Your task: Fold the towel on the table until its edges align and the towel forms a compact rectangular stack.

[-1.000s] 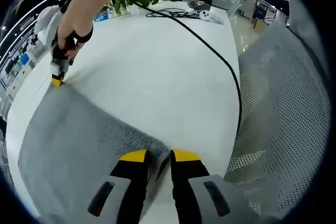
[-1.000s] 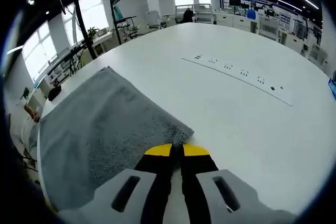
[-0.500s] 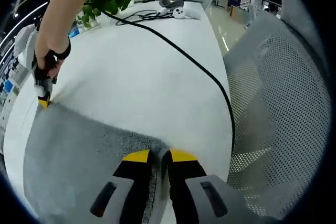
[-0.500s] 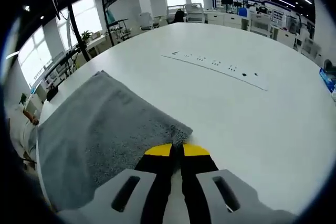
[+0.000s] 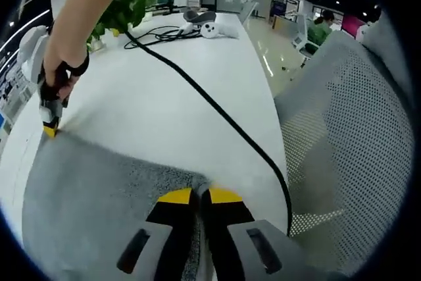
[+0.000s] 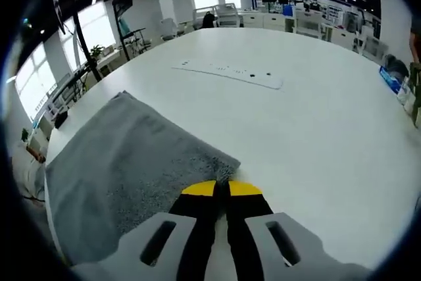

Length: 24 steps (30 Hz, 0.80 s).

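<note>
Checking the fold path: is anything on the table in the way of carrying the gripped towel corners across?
Nothing visible on the towel. Both grippers, left and right, pinch its corners. A black cable crosses the table just beyond the left corner.

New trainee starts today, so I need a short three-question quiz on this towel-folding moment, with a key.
1. True or false: both tongs are shut on corners of the grey towel.
2. In the left gripper view, what runs across the white table beside the towel? A) black cable B) yellow rope C) metal chain
3. Fill in: past the table edge stands a grey mesh ____.

Key:
1. True: left tongs, right tongs.
2. A, the black cable.
3. chair.
</note>
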### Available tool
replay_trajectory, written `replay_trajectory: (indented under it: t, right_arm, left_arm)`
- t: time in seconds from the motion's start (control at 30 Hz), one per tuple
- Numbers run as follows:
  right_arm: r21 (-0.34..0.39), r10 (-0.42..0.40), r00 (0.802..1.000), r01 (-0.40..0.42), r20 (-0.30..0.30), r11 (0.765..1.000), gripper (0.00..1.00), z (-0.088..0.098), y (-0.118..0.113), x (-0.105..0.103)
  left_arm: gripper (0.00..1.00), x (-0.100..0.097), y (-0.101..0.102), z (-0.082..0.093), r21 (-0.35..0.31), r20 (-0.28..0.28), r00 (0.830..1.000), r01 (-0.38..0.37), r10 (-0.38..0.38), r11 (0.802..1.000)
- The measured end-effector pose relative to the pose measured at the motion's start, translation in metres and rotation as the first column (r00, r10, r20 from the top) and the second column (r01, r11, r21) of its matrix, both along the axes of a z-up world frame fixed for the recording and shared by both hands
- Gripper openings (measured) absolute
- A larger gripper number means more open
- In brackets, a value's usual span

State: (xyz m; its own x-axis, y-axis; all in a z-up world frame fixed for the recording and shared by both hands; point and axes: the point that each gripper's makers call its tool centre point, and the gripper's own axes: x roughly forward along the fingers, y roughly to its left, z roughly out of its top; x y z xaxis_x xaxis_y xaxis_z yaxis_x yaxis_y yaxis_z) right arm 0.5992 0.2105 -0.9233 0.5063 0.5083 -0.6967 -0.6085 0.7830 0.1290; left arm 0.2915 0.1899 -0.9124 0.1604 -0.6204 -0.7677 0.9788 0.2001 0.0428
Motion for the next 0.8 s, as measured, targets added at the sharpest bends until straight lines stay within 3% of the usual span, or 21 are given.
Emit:
replay_trajectory:
  t: [0.1,0.3,0.6,0.8]
  right_arm:
    - [0.008,-0.025,1.000,0.025,0.006,1.000,0.02,0.001,-0.018,-0.005]
    - [0.001,-0.061,0.998,0.061,0.028,0.998,0.03,0.001,-0.047,-0.005]
    - [0.040,-0.084,0.996,0.083,0.039,0.996,0.02,0.008,-0.044,-0.013]
    - [0.041,-0.093,0.995,0.092,0.028,0.995,0.02,0.010,-0.043,-0.013]
  left_arm:
    - [0.07,-0.002,-0.019,0.000,0.006,0.033,0.999,0.038,-0.038,0.999]
    - [0.07,0.000,-0.042,0.000,-0.030,0.025,0.998,0.051,-0.050,0.998]
    - [0.07,0.001,-0.044,0.000,-0.038,0.023,0.998,0.053,-0.052,0.998]
    - [0.06,0.001,-0.043,0.000,-0.069,-0.022,1.000,-0.005,0.003,0.998]
